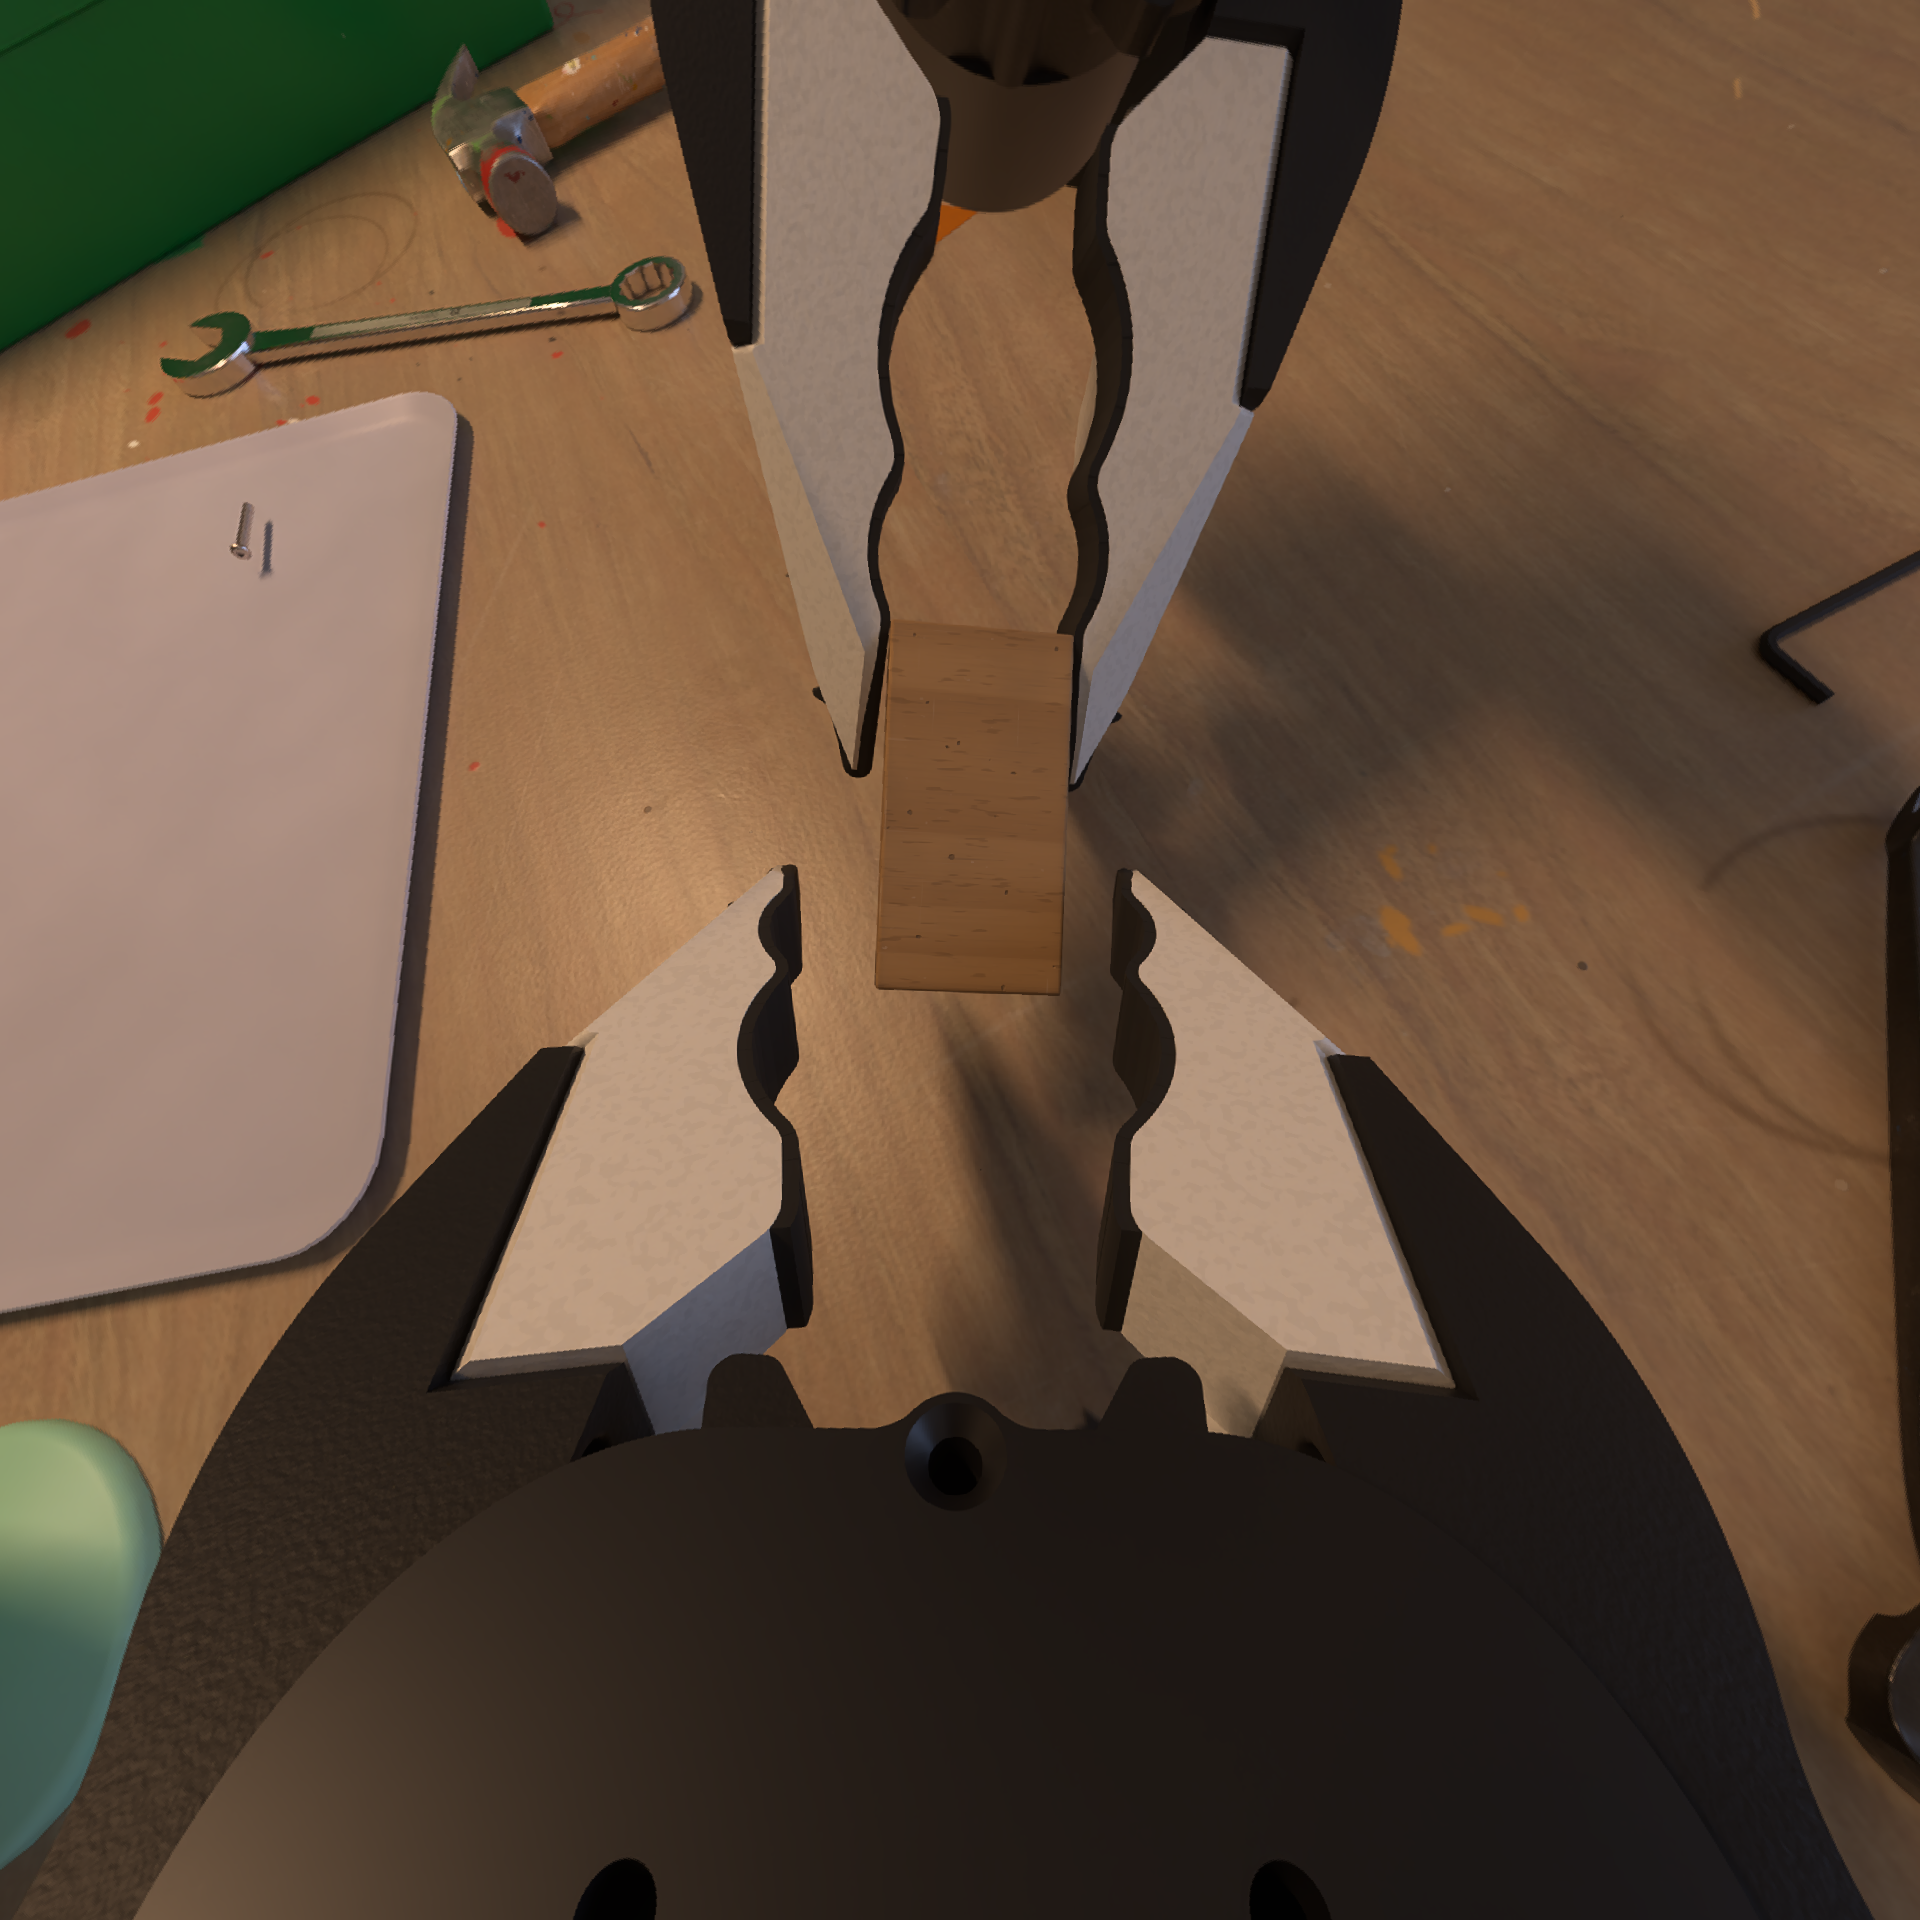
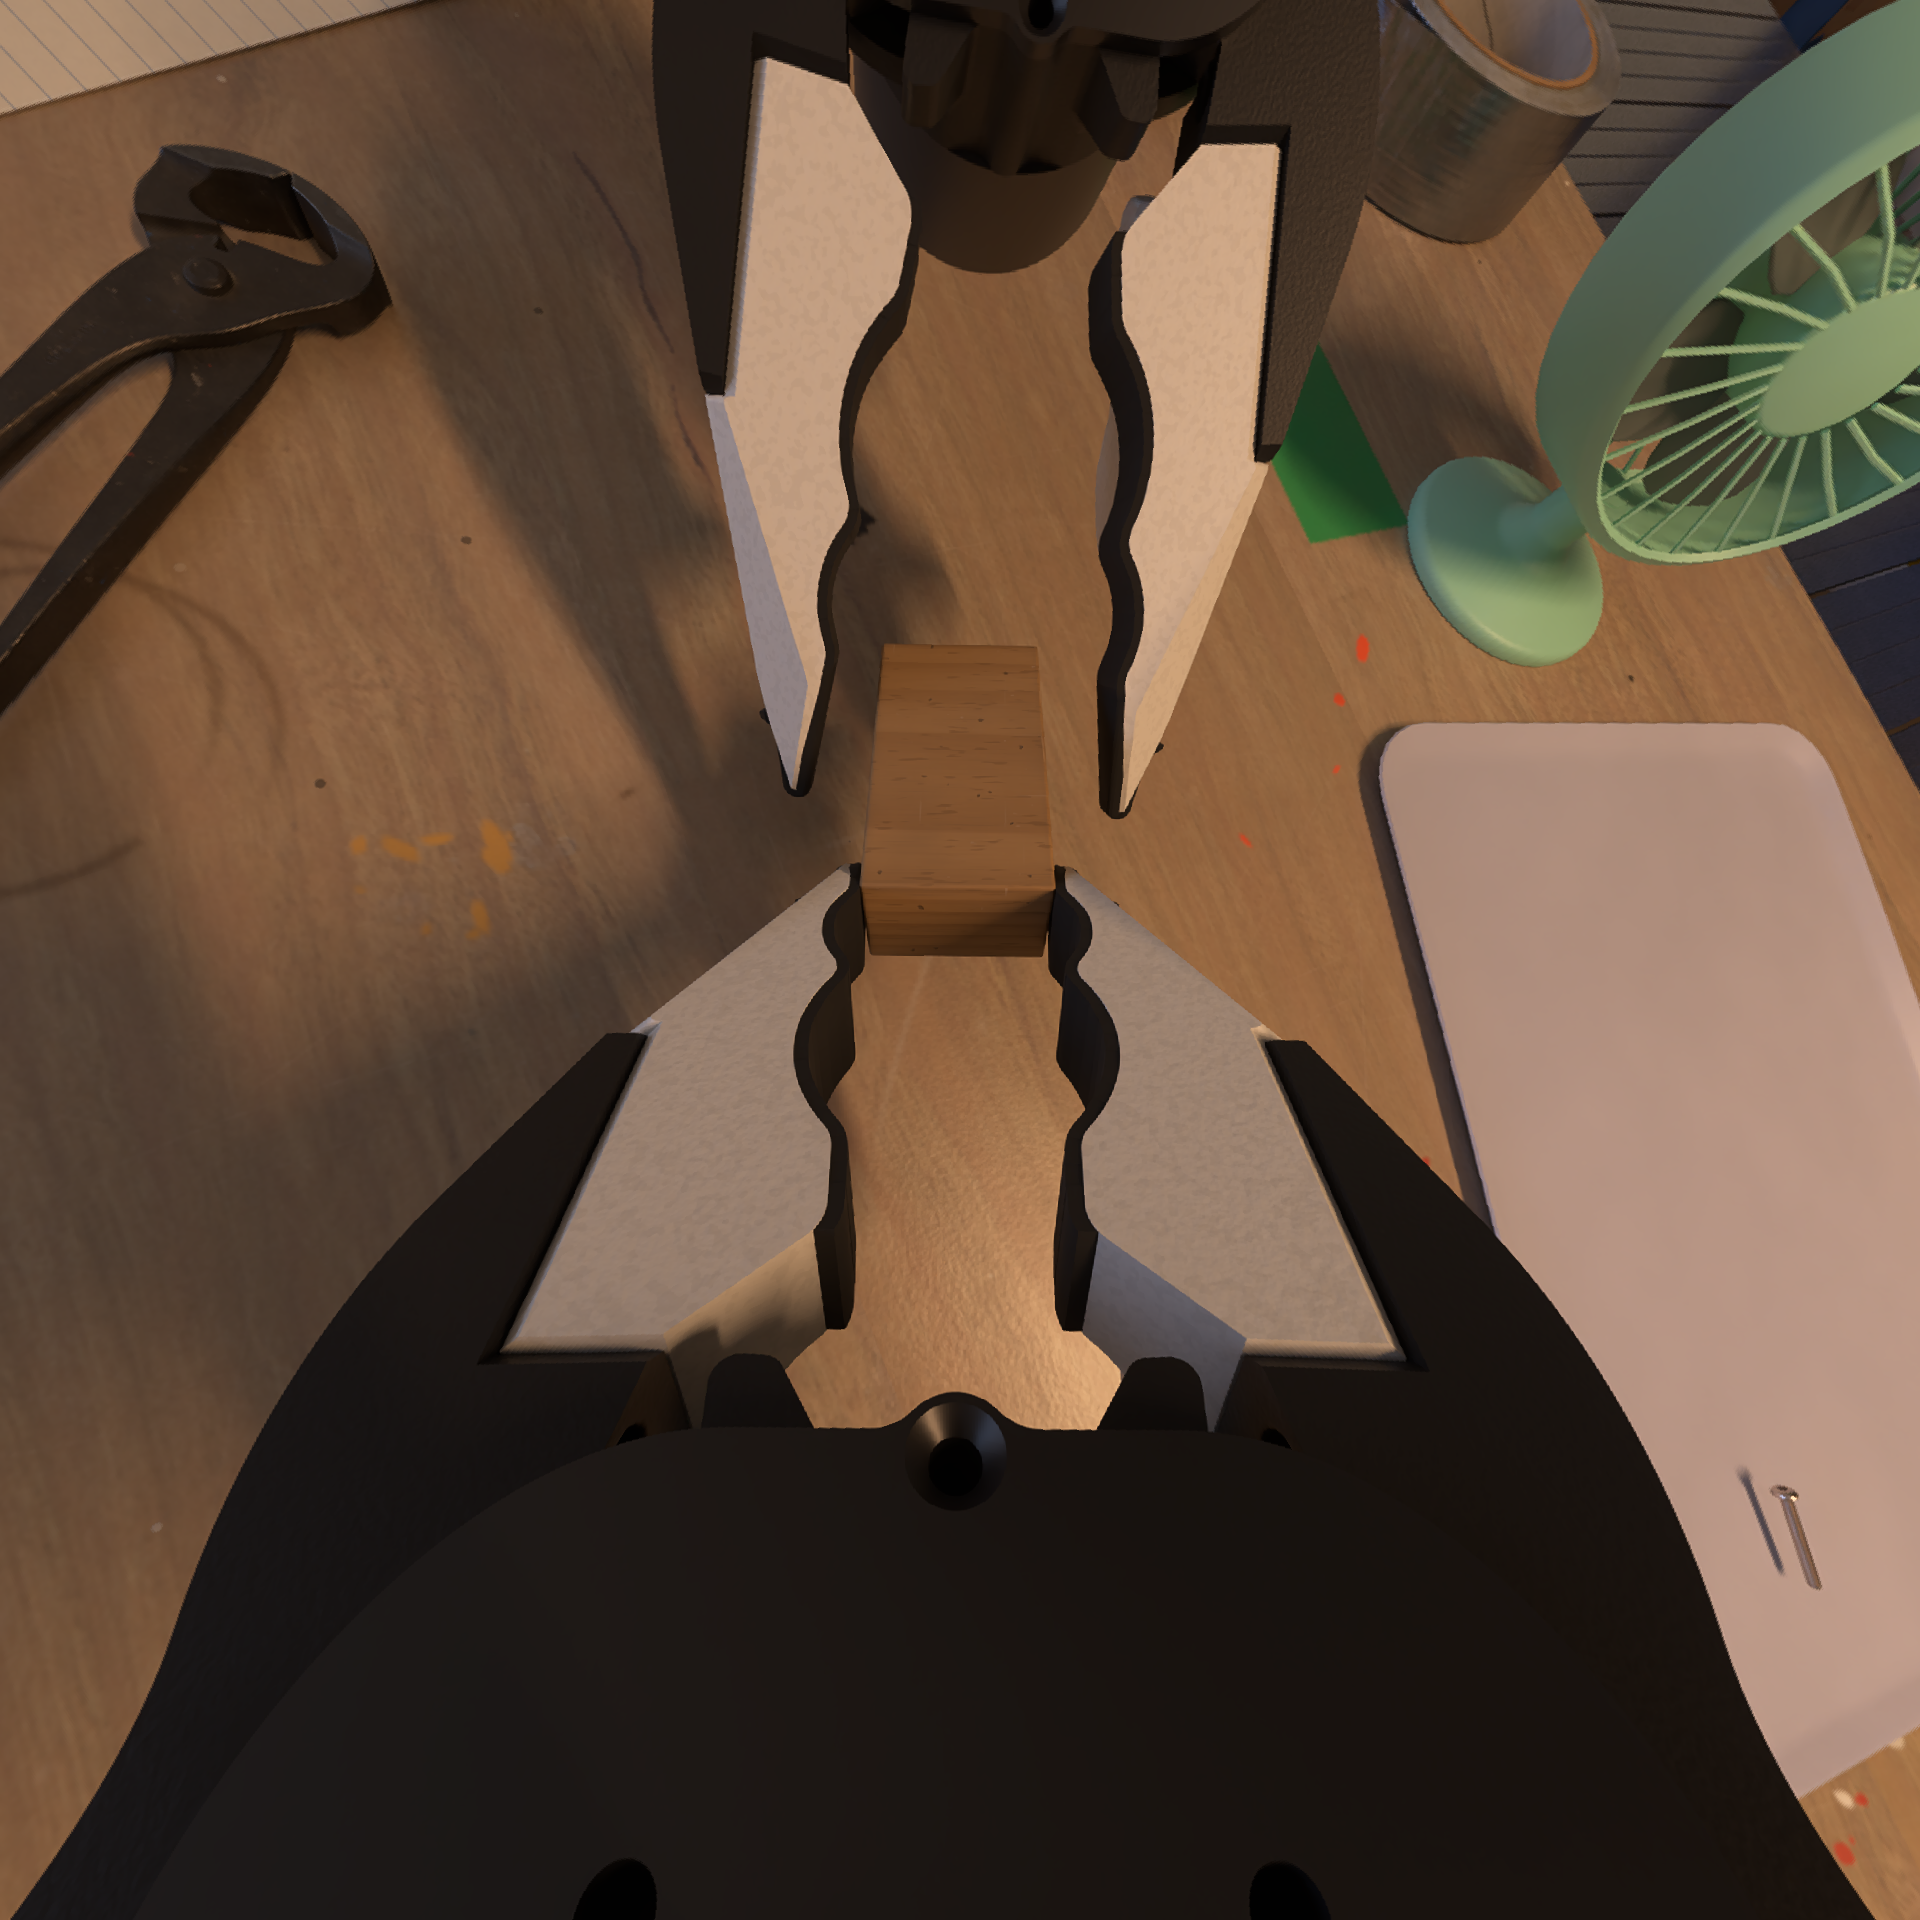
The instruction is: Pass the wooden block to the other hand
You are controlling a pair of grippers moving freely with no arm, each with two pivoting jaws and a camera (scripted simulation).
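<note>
The left gripper [image 1: 956, 883] has its jaws spread wide, wider than the wooden block [image 1: 971, 810], and holds nothing. The block's near end sits just between its fingertips with a gap on each side. The block's long axis runs straight ahead, along the line joining the two grippers.

The right gripper [image 2: 956, 883] has its jaws closed on the block's other end, its ridged black pads [image 2: 854, 914] pressed against both side faces (the grip is only at the tips). The block hangs above the wooden table [image 1: 1455, 520]. How far above is hard to tell from these angles.

The block is pale, smooth, square-edged timber with fine grain. I judge that the left gripper needs only to close squarely on the side faces before the right lets go.

Farther off lie a spanner [image 1: 426, 322], a hammer [image 1: 520, 145] and a grey tray [image 1: 208, 831].
</note>
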